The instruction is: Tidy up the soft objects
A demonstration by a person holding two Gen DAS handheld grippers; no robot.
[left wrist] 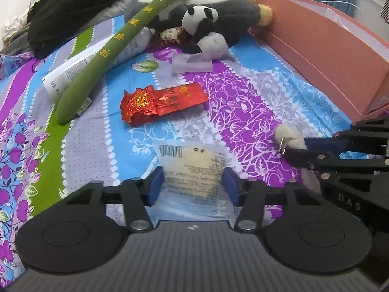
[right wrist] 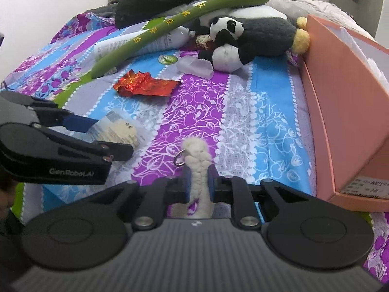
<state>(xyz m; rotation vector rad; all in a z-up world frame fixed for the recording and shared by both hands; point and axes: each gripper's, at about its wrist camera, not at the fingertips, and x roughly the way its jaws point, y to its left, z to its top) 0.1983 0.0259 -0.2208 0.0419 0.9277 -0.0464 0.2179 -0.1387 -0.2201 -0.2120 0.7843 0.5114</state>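
My left gripper [left wrist: 193, 185] is shut on a clear plastic bag holding a cream plush toy [left wrist: 194, 163], just above the bedspread; it also shows in the right wrist view [right wrist: 121, 129]. My right gripper [right wrist: 198, 185] is shut on a white fluffy plush keychain [right wrist: 197, 155] with a metal ring; it also shows in the left wrist view [left wrist: 290, 137]. A panda plush [left wrist: 206, 29], a grey plush with yellow feet [right wrist: 267, 36] and a long green plush [left wrist: 116, 48] lie at the far side of the bed.
An open orange box [right wrist: 340, 102] stands at the right. A red foil packet [left wrist: 160, 103], a white tube [left wrist: 85, 70], a clear wrapper [left wrist: 192, 63] and a black garment [left wrist: 85, 2] lie on the patterned bedspread [left wrist: 243, 102].
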